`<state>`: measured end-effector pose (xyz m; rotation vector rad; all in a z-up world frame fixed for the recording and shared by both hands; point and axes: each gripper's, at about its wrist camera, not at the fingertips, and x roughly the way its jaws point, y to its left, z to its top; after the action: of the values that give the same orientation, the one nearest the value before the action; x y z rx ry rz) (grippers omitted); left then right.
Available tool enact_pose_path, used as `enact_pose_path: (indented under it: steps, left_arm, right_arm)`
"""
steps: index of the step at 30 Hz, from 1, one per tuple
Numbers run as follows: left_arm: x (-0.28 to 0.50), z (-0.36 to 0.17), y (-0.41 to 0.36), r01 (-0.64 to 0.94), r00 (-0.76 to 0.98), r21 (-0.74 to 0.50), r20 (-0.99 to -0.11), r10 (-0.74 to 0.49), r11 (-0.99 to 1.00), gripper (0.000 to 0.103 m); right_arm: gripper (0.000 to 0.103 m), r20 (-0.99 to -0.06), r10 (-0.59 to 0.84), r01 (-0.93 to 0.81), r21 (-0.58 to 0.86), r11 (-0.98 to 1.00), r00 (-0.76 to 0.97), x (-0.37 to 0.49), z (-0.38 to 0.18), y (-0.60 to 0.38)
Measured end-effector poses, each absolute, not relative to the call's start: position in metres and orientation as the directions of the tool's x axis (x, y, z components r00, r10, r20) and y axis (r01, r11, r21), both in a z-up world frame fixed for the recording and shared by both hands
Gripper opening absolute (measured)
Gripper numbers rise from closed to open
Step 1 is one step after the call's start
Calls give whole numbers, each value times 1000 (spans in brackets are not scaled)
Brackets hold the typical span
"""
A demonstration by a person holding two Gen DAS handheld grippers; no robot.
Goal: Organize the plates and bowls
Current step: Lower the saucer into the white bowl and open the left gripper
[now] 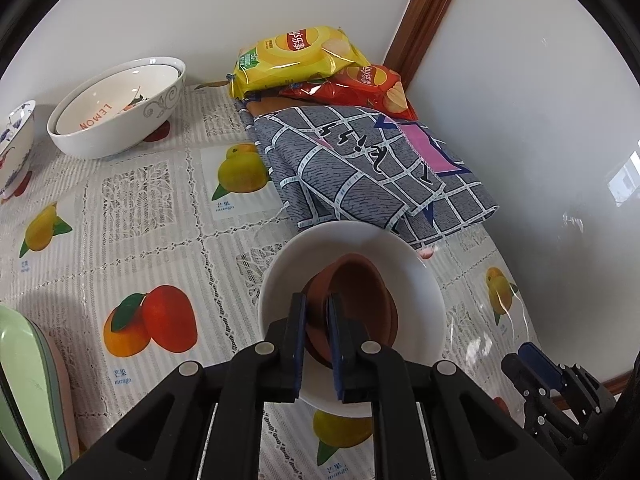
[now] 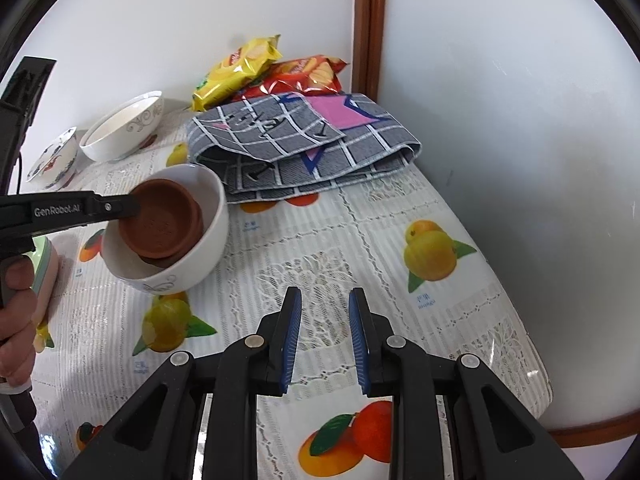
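A folded grey checked cloth point(image 1: 360, 168) lies on the fruit-print tablecloth point(image 1: 140, 208) — behind it, against the wall, a yellow crisp bag point(image 1: 296, 56) overlaps a red one point(image 1: 372, 88)

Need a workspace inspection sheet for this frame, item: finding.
Surface: fruit-print plastic tablecloth, flat.
Job's things: brown clay dishes stacked inside white ceramic bowl; large white nested bowls; blue-floral bowl.
Clutter: grey checked folded cloth, yellow chip bag, red chip bag.
Grippers: left gripper shut on the dishes' rim; right gripper open, empty.
Cables: nothing seen.
Surroundings: white walls, brown wooden trim.
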<state>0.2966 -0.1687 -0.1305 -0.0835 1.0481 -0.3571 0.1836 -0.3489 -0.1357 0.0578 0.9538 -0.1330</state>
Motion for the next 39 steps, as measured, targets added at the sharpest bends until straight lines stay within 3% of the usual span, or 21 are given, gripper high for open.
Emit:
enact_pose_path:
  steps: [6, 12, 18, 28, 32, 39]
  left_arm:
    - [286, -112, -165, 280, 485, -207, -813, -324, 938, 11]
    - [288, -104, -153, 258, 510, -197, -804, -307, 946, 19]
    - [292, -105, -150, 269, 499, -245, -792, -352, 932, 19]
    - [299, -129, -171, 284, 448, -194, -839, -309, 939, 19]
    - [299, -135, -171, 283, 451, -200, -835, -314, 938, 11]
    - [301, -137, -166, 262, 436, -249, -831, -344, 932, 10]
  right_arm:
    - [24, -806, -54, 119, 21, 993, 590, 191, -128, -338]
    - [24, -793, -5, 96, 68, 993, 609, 208, -118, -330]
    - [24, -792, 22, 85, 92, 992, 610, 216, -117, -324]
    - [24, -812, 5, 103, 80, 991, 583, 214, -130, -330]
    - [24, -817, -6, 109, 70, 992, 576, 212, -133, -334]
    - [24, -825, -18, 127, 66, 990, 565, 211, -137, -342]
